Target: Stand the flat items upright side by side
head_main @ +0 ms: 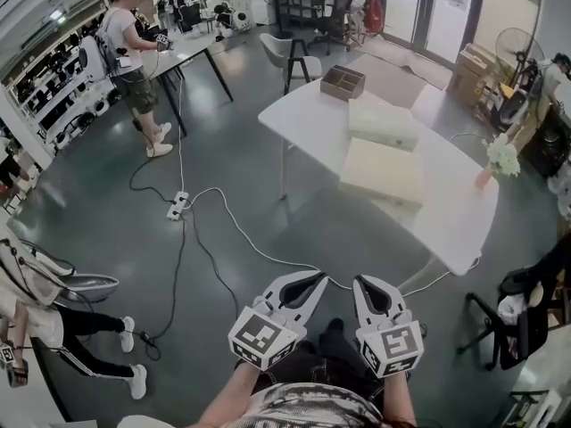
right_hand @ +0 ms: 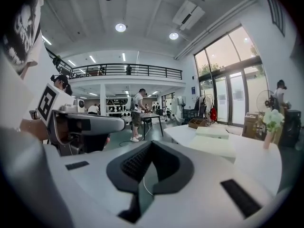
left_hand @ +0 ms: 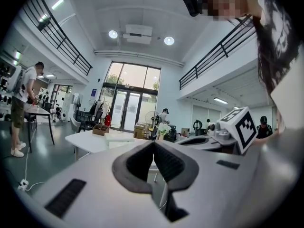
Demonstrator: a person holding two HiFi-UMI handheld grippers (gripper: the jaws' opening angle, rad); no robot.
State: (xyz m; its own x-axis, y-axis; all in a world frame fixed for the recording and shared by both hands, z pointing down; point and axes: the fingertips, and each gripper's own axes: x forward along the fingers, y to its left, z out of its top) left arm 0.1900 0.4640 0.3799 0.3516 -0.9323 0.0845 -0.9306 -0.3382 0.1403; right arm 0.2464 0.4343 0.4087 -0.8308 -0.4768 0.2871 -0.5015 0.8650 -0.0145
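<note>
Cream pads [head_main: 382, 172] lie flat near the tabletop's [head_main: 303, 119] middle, one behind the other. Both closed and empty, the left claw [head_main: 317, 279] and right claw [head_main: 363, 282] hover well short; better to open them before reaching the nearer pad's edge.

The head view is looking steeply down from above the person, catching the left gripper [head_main: 314, 281] and right gripper [head_main: 367, 283] near its bottom edge and the white table [head_main: 303, 119] farther off across the grey floor [head_main: 232, 159]. The left gripper view is sitting close behind its own fingers [left_hand: 137, 163], facing level toward the glass doors [left_hand: 128, 106], with the table [left_hand: 88, 139] small at left and the right gripper [left_hand: 204, 139] at right. The right gripper view is riding just behind its fingers [right_hand: 135, 163], showing the table [right_hand: 256, 160] nearer at right and the left gripper [right_hand: 90, 125] at left. All three are sharing the table's cream slabs [head_main: 382, 172] and brown box [head_main: 343, 82].
</note>
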